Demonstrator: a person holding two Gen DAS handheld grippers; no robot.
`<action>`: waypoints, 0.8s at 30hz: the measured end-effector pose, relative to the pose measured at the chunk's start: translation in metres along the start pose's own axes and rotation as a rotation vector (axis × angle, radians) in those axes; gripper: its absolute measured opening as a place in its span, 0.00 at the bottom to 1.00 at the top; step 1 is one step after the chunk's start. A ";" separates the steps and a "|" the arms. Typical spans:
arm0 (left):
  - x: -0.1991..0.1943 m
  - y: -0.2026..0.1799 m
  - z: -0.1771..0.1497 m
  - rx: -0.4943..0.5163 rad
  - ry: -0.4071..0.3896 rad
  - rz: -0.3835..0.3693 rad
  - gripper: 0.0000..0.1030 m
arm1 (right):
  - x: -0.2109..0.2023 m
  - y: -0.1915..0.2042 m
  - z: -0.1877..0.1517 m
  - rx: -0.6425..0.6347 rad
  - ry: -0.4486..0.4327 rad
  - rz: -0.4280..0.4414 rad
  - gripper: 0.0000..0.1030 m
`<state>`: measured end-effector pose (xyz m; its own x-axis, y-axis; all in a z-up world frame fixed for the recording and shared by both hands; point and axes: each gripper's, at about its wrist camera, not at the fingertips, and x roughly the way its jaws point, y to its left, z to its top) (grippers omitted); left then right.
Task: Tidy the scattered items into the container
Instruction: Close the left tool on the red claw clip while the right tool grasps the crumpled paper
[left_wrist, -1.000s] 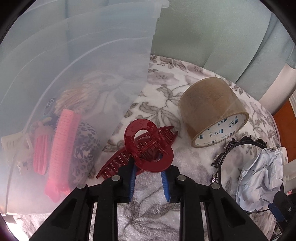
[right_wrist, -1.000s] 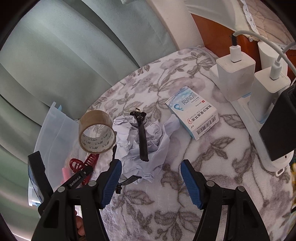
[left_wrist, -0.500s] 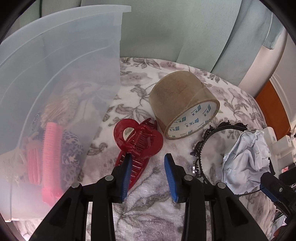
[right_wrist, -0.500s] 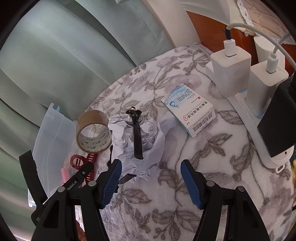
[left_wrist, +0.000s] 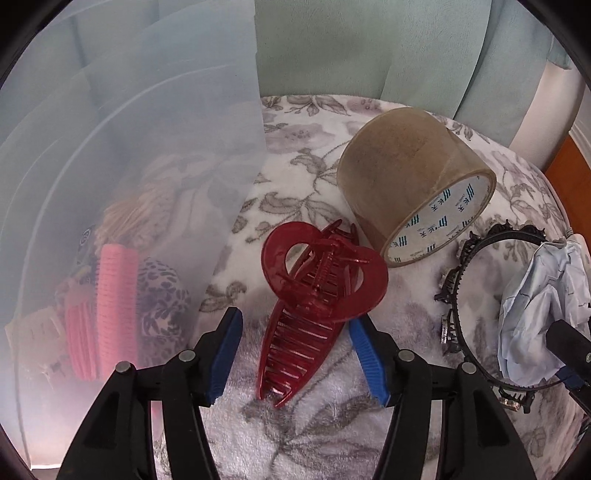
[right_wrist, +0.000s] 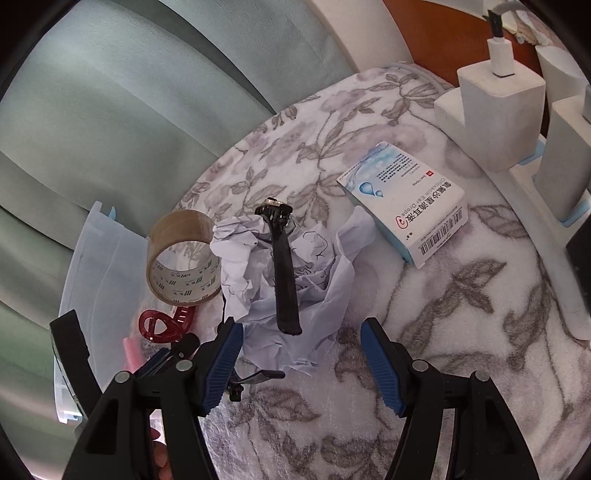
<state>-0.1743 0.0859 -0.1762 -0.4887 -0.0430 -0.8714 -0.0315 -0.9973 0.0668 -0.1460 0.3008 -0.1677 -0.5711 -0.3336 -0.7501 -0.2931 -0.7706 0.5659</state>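
A dark red hair claw clip (left_wrist: 314, 295) lies on the floral cloth, just right of the translucent container (left_wrist: 110, 147). My left gripper (left_wrist: 294, 319) straddles the clip's toothed end. Its jaws are opening and the blue pads (left_wrist: 225, 350) do not press on the clip. In the right wrist view my right gripper (right_wrist: 301, 326) stands open just in front of a crumpled sheet of paper (right_wrist: 280, 280). One end of a black headband (right_wrist: 284, 269) rests on that paper. A roll of brown tape (left_wrist: 413, 184) sits behind the clip.
Inside the container are a pink roller (left_wrist: 116, 306), a leopard-print item (left_wrist: 162, 295) and other hair things. A white and blue ear-drops box (right_wrist: 406, 206) lies right of the paper. White chargers (right_wrist: 498, 107) on a power strip line the right edge. A green curtain hangs behind.
The left gripper, shut on the red clip a second ago, has let it go onto the cloth, and its jaws have spread. The right gripper looks unchanged.
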 end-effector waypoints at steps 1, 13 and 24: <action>0.003 -0.001 0.002 0.005 -0.002 0.000 0.60 | 0.003 0.000 0.001 0.000 0.003 0.000 0.69; 0.009 -0.009 0.009 0.042 -0.053 -0.012 0.45 | 0.016 0.008 0.015 -0.013 -0.018 -0.015 0.65; -0.013 -0.009 0.005 0.035 -0.070 -0.060 0.36 | -0.034 0.017 0.016 -0.044 -0.086 0.032 0.47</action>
<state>-0.1720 0.0962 -0.1629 -0.5451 0.0226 -0.8380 -0.0922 -0.9952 0.0332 -0.1439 0.3073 -0.1270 -0.6437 -0.3124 -0.6986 -0.2406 -0.7840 0.5723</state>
